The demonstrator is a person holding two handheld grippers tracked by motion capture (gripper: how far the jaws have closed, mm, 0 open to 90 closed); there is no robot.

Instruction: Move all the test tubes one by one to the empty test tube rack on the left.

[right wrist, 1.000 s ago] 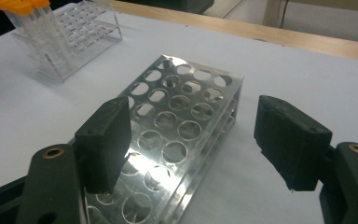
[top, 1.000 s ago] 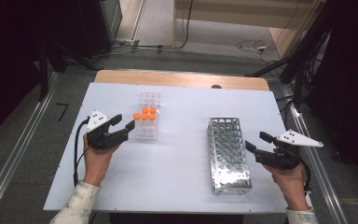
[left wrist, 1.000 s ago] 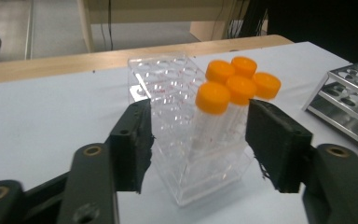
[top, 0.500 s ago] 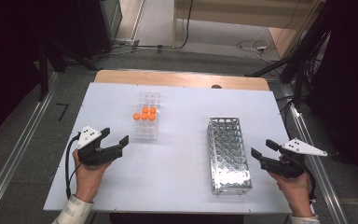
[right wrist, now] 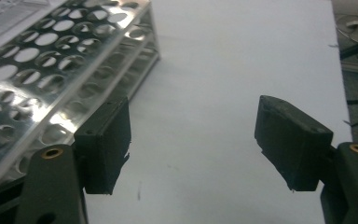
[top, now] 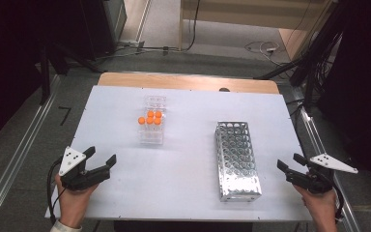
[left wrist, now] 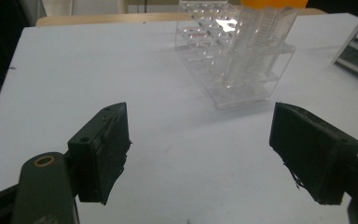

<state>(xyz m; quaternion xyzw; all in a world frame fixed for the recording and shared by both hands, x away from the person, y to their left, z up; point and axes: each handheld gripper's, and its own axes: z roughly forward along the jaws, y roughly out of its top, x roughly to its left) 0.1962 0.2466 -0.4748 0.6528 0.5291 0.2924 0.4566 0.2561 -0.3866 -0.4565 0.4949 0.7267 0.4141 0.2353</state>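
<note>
Two open, empty hand-held grippers rest near the tabletop's (top: 193, 203) front corners. The left hand-held gripper (top: 100, 162), jaws just widened with nothing between them, points toward the clear rack (top: 152, 121) of orange-capped tubes (top: 150, 117) standing left of centre, long axis front to back. The right hand-held gripper (top: 290, 163) sits beside the metal rack (top: 236, 162). In the left gripper view the caps are cut off at the frame's top.

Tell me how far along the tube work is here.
Four orange-capped tubes stand in the clear rack; the metal rack looks empty. Nothing is in hand: the left hand-held gripper and right hand-held gripper are open near the table's front edge. Any transfer remains.
</note>
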